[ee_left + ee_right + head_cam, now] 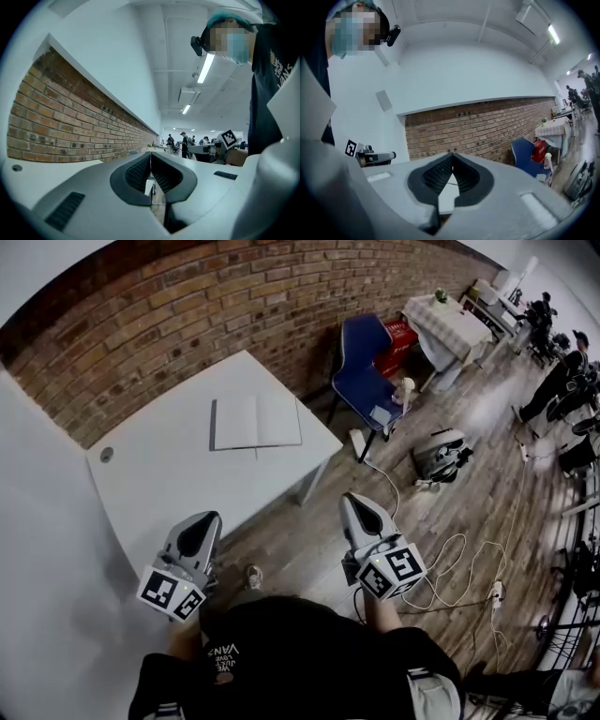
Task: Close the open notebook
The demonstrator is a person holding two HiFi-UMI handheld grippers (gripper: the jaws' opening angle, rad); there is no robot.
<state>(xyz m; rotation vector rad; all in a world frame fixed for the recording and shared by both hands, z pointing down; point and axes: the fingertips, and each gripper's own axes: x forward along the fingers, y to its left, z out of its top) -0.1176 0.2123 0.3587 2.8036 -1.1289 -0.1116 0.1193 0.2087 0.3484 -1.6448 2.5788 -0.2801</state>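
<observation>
Head view showed the open notebook (256, 422) lying flat on the white table (159, 484), on the far part of it, nearer the brick wall (187, 315) than me. Both pages lay face up and looked blank. The spread's long axis ran across the picture from left to right, and the fold down its middle pointed away from me towards the wall. A darker strip showed along its left edge. It sat nearer the table's right far corner than the small round hole (106, 454) at the left of the tabletop.

My left gripper (208, 518) hung by the table's near edge, and my right gripper (354, 499) was over the wooden floor (309, 549); both pointed forward and stood well apart from the notebook.

Seen from the left gripper view, the left gripper's (150, 154) jaws were pressed fully together with nothing between them. From the right gripper view, the right gripper's (452, 157) jaws also met at the tips and held nothing.

To the right of the table stood a blue chair (370, 362), with a bag (441, 454) and loose white cables (450, 563) on the floor beyond it.
</observation>
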